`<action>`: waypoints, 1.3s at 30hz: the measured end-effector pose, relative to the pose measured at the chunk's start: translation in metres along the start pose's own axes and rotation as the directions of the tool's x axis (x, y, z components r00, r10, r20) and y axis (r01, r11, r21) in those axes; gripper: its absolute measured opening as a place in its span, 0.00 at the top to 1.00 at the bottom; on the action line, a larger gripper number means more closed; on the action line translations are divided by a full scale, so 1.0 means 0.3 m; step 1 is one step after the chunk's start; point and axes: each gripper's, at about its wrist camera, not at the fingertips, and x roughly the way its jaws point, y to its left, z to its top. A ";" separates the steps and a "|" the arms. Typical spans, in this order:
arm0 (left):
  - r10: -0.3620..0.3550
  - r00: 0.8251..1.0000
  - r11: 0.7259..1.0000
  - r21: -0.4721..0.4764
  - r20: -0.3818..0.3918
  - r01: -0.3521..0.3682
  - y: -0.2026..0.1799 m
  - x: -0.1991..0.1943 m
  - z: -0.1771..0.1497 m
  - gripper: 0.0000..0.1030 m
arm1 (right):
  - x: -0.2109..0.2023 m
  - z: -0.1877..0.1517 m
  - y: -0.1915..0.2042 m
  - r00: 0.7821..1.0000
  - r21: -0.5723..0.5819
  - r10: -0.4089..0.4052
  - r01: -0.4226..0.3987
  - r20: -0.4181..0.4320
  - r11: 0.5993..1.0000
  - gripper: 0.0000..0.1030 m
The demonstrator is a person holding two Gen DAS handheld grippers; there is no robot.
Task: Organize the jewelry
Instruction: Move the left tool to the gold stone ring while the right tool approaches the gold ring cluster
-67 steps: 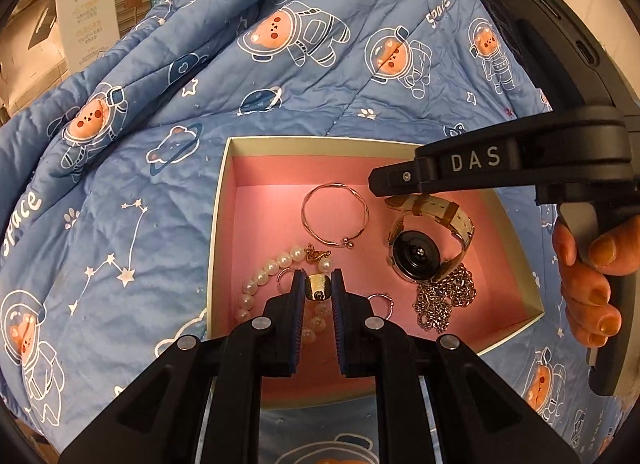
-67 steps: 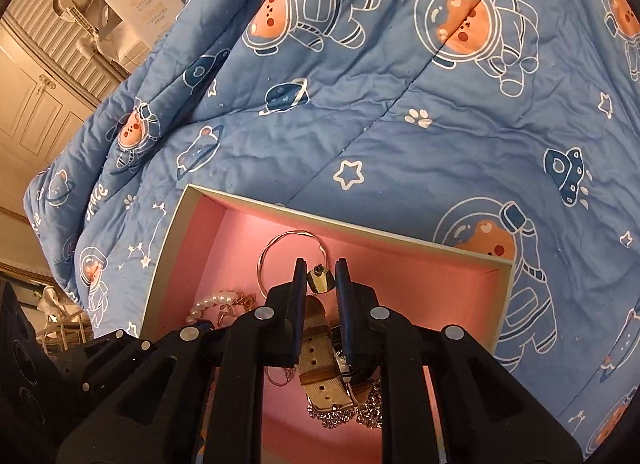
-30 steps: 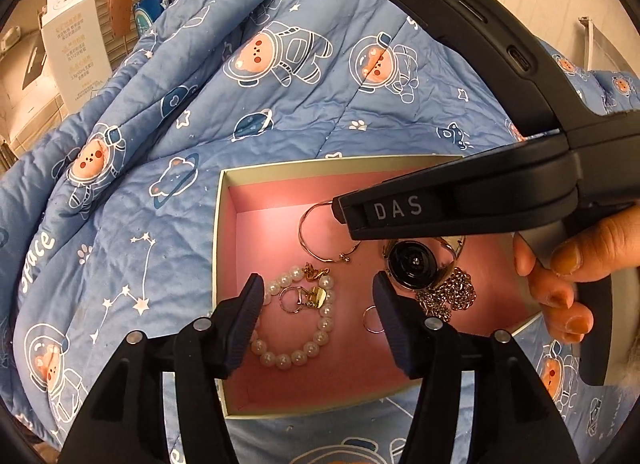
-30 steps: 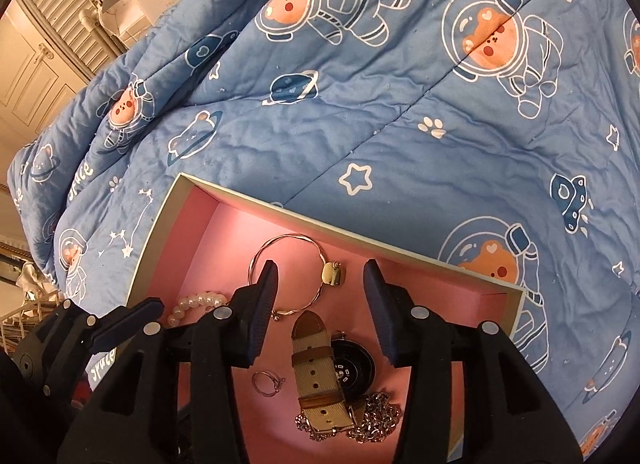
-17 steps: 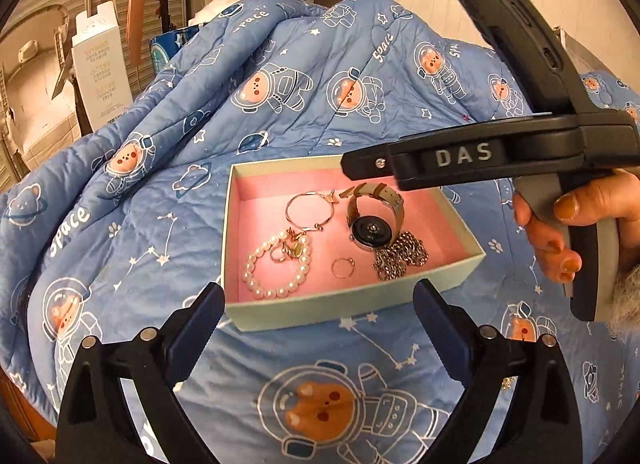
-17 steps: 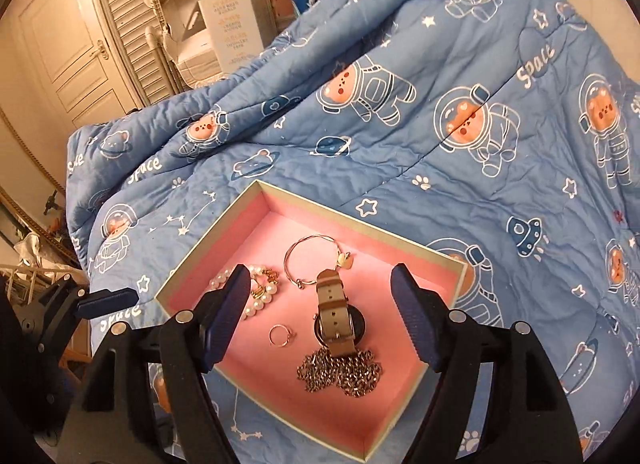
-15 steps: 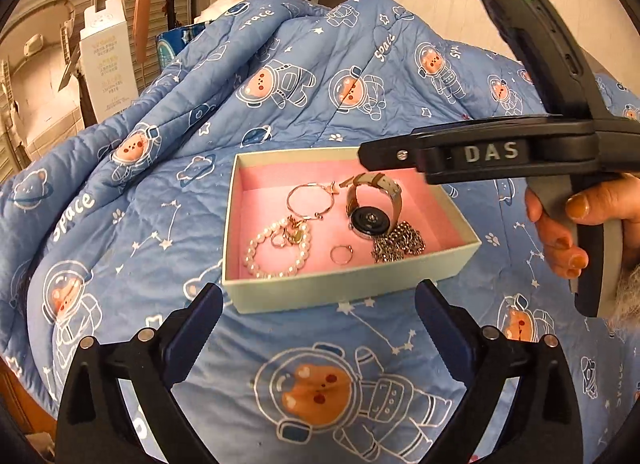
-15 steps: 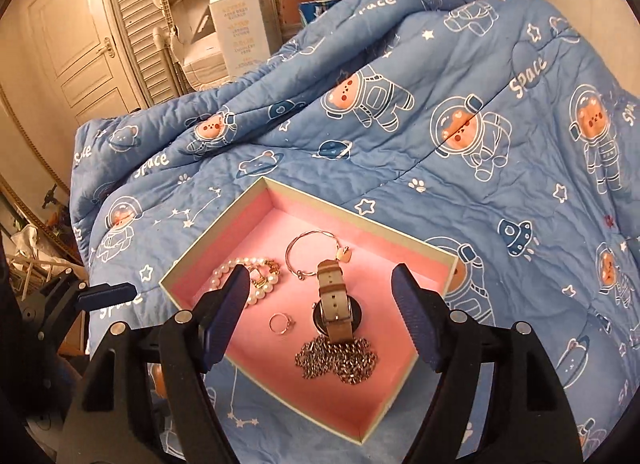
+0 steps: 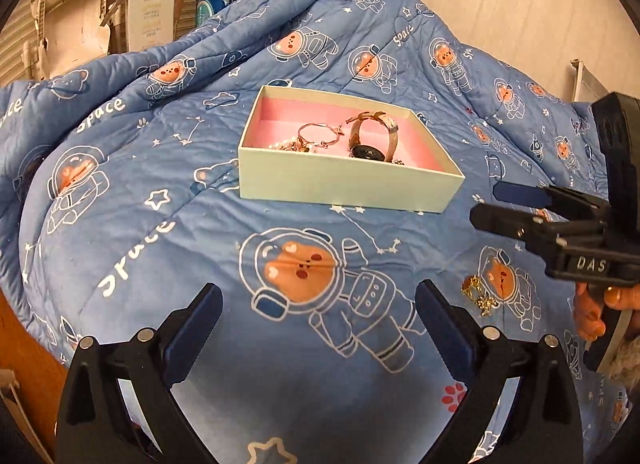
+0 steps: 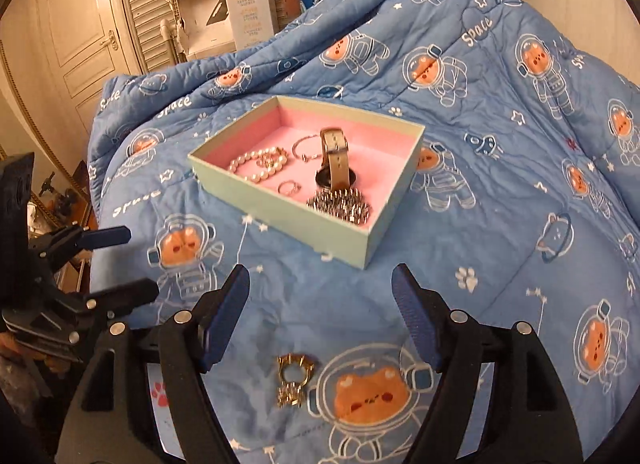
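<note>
A pale green box with a pink lining (image 9: 348,183) (image 10: 280,219) sits on the blue quilt. It holds a pearl bracelet (image 10: 256,169), a thin gold bangle (image 10: 304,147), a watch with a beige strap (image 10: 336,167), a small ring (image 10: 289,187) and a silver chain (image 10: 340,203). A gold jewelry piece (image 10: 295,380) (image 9: 478,296) lies loose on the quilt outside the box. My right gripper (image 10: 320,318) is open just behind it. My left gripper (image 9: 318,324) is open and empty, well in front of the box.
The blue astronaut-print quilt (image 9: 200,232) covers a humped bed. White cartons (image 10: 250,3), a door (image 10: 76,35) and a shelf stand behind it. Each gripper shows in the other's view: the right one (image 9: 560,223), the left one (image 10: 80,268).
Both grippers opened, released small items into the box, and pulled back and up from it. The box now lies further off, and the loose gold piece has come into view.
</note>
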 end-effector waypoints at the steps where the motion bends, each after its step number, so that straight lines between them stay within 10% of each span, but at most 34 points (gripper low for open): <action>1: 0.004 1.000 1.000 0.007 0.001 -0.004 -0.007 -0.002 -0.009 0.08 | -0.003 -0.028 0.004 1.000 0.002 -0.005 0.005 -0.006 1.000 0.29; 9: 0.026 1.000 1.000 0.011 0.004 -0.026 -0.043 -0.021 -0.073 0.08 | 0.000 -0.164 0.003 0.999 0.058 -0.009 0.012 -0.046 0.998 0.30; 27: 0.031 1.000 0.999 0.026 0.005 -0.031 -0.114 -0.026 -0.110 0.09 | 0.007 -0.241 0.027 0.998 0.039 -0.005 0.008 -0.063 0.999 0.82; 39: -0.062 0.998 0.992 0.107 -0.023 0.064 -0.244 0.038 -0.065 0.22 | -0.085 -0.290 -0.072 0.998 0.111 -0.038 0.043 -0.052 0.993 0.83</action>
